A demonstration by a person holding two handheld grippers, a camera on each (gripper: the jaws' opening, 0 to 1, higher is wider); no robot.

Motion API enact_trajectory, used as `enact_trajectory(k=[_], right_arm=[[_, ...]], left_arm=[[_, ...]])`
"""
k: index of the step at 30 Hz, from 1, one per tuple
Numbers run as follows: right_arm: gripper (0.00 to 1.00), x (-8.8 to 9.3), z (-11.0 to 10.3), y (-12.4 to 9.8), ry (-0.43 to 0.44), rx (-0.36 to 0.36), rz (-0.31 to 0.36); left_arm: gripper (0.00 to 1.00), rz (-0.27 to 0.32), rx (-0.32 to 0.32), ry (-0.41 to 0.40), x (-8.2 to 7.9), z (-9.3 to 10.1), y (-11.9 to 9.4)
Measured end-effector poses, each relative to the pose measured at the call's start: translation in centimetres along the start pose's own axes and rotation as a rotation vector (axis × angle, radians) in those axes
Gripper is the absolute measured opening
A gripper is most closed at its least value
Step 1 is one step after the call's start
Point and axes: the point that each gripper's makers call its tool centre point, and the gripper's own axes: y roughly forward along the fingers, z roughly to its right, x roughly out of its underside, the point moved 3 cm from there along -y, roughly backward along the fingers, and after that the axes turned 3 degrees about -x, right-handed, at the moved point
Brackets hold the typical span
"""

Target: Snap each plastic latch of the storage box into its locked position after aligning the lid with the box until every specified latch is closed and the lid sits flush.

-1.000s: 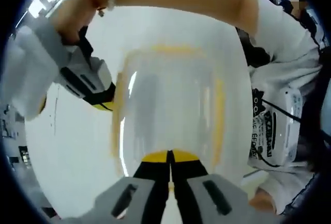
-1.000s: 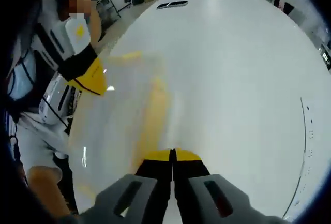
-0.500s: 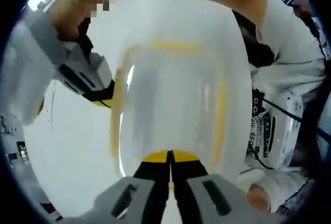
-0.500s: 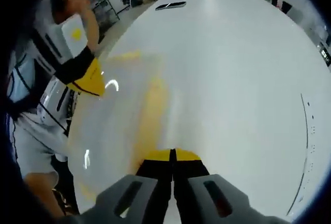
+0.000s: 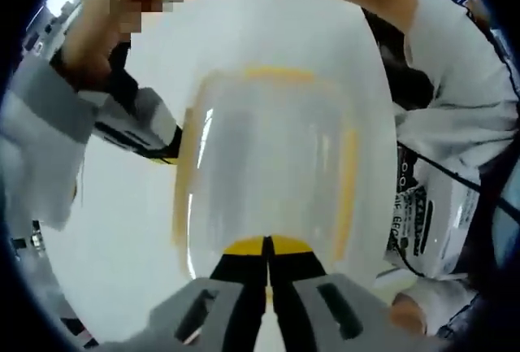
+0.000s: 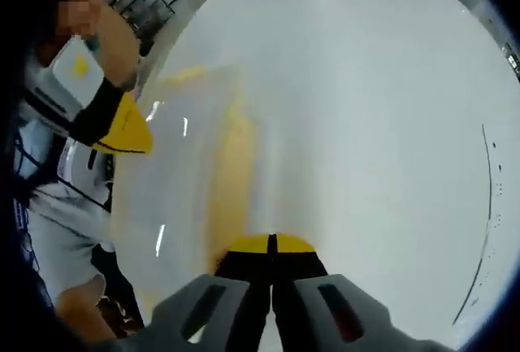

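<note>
I hold two grippers. The fingers of my left gripper [image 5: 266,246] are pressed together, with nothing between them; their yellow tips rest at the near edge of the storage box [image 5: 268,165]. The fingers of my right gripper [image 6: 272,245] are together too and hold nothing, and their tips sit at another edge of the same box [image 6: 195,173]. There is one box, clear plastic with a yellowish rim, standing on the white worktop [image 6: 374,124]. Its lid lies on it, but I cannot tell if it sits flush. I cannot count the latches, they are too blurred.

In the left gripper view my right gripper [image 5: 134,124] shows at one side of the box, close to its yellow edge. In the right gripper view my left gripper [image 6: 122,124] shows with its yellow tip touching the box's far corner.
</note>
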Motion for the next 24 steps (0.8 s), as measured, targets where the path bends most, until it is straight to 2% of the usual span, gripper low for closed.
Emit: enact_trajectory(k=[3,4,10,14,15,16,17,19,21,24], right_arm=[[0.00,0.0,0.1,0.0,0.010,0.001,-0.007],[0.00,0.0,0.0,0.0,0.006,0.008,-0.011],[0.00,0.2,0.6,-0.2,0.025,0.006,-0.028],[0.00,0.2,1.1,-0.1,0.029,0.008,0.010],[0.00,-0.5,1.4,-0.1,0.057,0.028,0.064],[0.00,-0.3,1.3,-0.4,0.045,0.026,0.059],[0.00,-0.3,1.3,-0.7,-0.013,0.048,0.061],[0.00,0.1,1.2,-1.3,0.001,0.070,0.052],[0.00,0.1,1.3,-1.5,-0.040,0.107,0.035],[0.00,0.1,1.4,-1.6,-0.060,0.107,0.029]], left_arm=[[0.00,0.010,0.005,-0.013,0.0,-0.1,0.0],[0.00,0.002,-0.002,0.011,-0.1,0.0,0.0],[0.00,-0.012,-0.016,0.010,-0.2,0.2,0.0],[0.00,-0.007,-0.030,0.022,-0.2,0.3,-0.1],[0.00,-0.008,-0.033,0.035,-0.3,0.3,-0.1],[0.00,-0.009,-0.039,0.020,-0.2,0.3,-0.2],[0.00,-0.009,-0.045,0.026,-0.3,0.4,-0.2],[0.00,-0.002,-0.050,0.040,-0.2,0.4,-0.2],[0.00,0.002,-0.048,0.035,-0.3,0.4,-0.2],[0.00,0.001,-0.052,0.029,-0.3,0.3,-0.3]])
